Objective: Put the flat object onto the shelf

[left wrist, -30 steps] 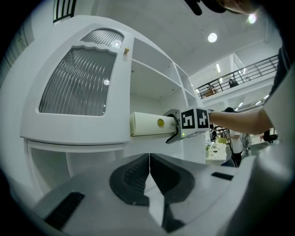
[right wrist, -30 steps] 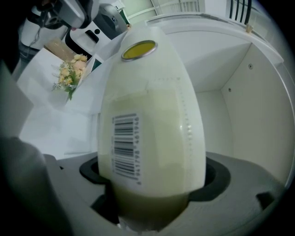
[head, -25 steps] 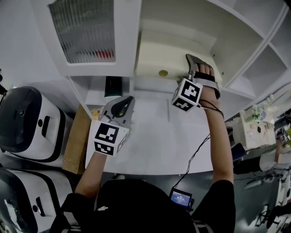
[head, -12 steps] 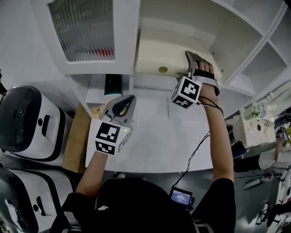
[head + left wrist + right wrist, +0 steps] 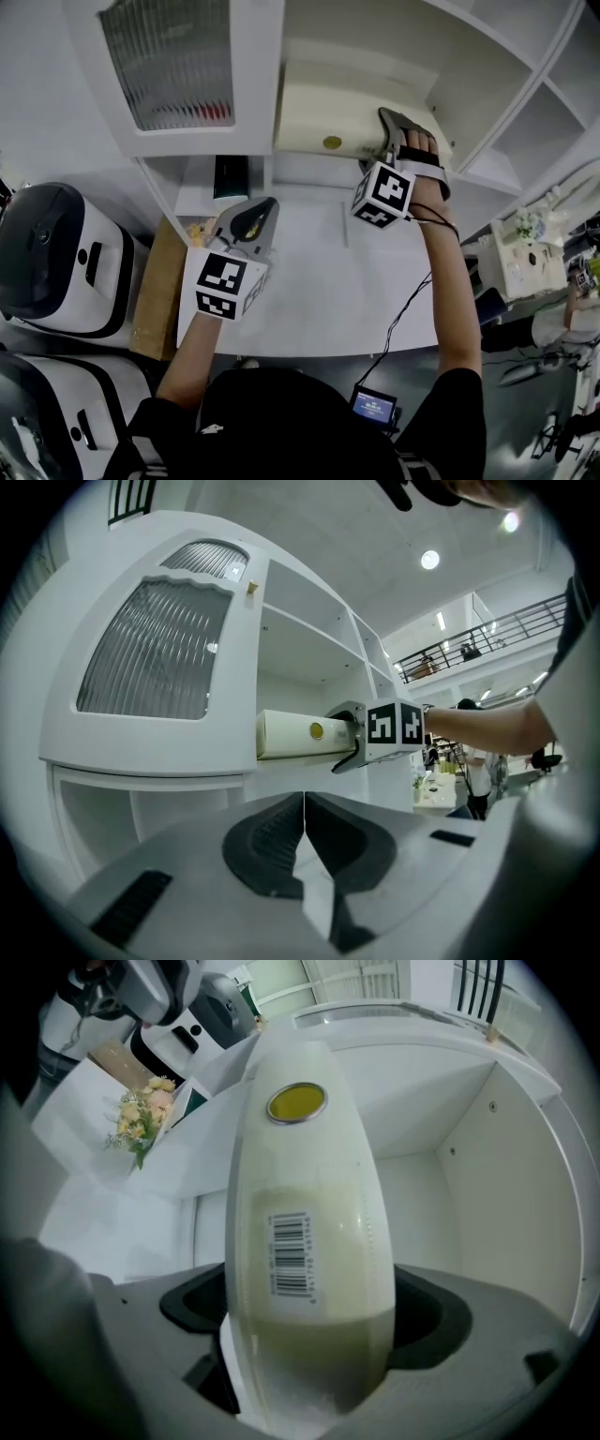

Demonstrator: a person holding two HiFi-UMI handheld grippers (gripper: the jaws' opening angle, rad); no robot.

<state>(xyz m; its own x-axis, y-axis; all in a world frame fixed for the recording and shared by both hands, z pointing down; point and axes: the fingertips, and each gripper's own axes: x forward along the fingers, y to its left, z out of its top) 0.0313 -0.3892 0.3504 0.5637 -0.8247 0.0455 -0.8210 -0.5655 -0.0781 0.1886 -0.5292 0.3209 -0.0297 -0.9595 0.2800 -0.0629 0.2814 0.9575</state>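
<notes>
Flat object, a cream-coloured slab with a round yellow sticker and a barcode label, is pinched at its near end by the right gripper and reaches away from the jaws into the open shelf of a white cabinet. Seen along the right gripper's own jaws, the slab fills the gap between them on edge, barcode close to the jaws and yellow sticker towards the far end. From the left gripper's side the slab looks about level, with its far end just beside the cabinet's ribbed glass door; whether its underside touches the shelf board cannot be told.

The person's right arm is stretched forward over the white table, and the marker cube on that gripper sits just below the slab's gripped end. The left gripper hangs lower and nearer the person, above the table's left part and well apart from the slab, its jaws pressed together with nothing between them. Black-and-white appliances stand on the floor to the left of the table, and a small bunch of flowers shows beyond the cabinet in the right gripper view
</notes>
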